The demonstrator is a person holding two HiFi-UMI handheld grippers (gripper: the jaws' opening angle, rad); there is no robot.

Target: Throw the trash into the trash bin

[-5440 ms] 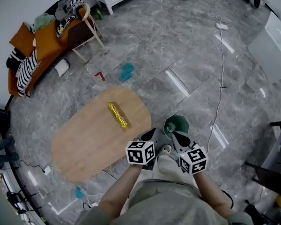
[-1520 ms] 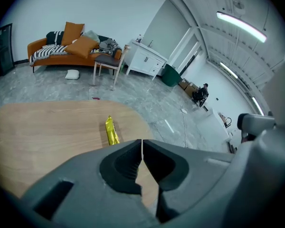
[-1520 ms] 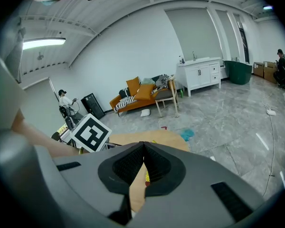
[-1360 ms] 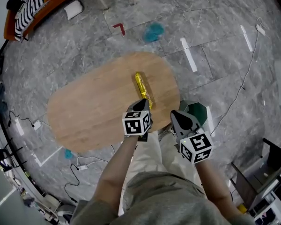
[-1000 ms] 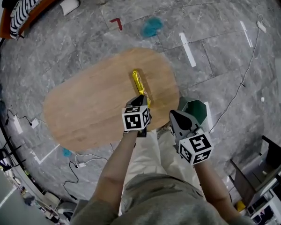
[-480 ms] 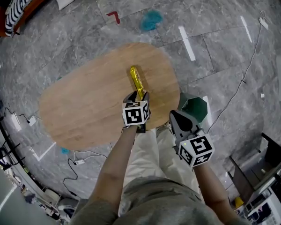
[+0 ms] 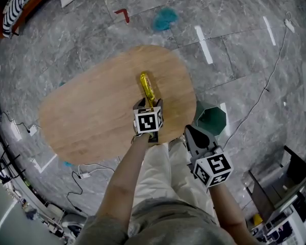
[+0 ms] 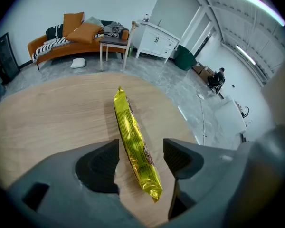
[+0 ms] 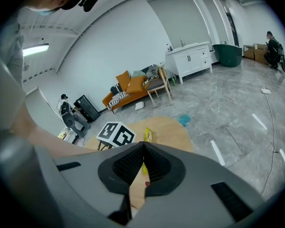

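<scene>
A long golden snack wrapper (image 7: 147, 90) lies flat on the oval wooden table (image 7: 92, 116). My left gripper (image 7: 147, 104) hangs just above its near end, pointing steeply down. In the left gripper view the wrapper (image 8: 133, 144) runs between the jaws of the left gripper (image 8: 141, 149); the jaws are opening and the pads stand apart from it. My right gripper (image 7: 191, 132) floats off the table's near right edge, beside the dark green trash bin (image 7: 211, 119) on the floor. The right gripper (image 9: 143, 148) has its jaws pressed together with nothing in them.
A teal cloth (image 7: 164, 18) and a red mark (image 7: 123, 14) lie on the grey tiled floor beyond the table. A cable (image 7: 268, 88) runs along the floor at right. An orange sofa (image 8: 66, 42), a chair and a white cabinet (image 8: 156, 41) stand far off.
My left gripper has sunk toward the table over the wrapper's near end, and its jaws have spread from shut to wide. The right gripper has dropped a little.
</scene>
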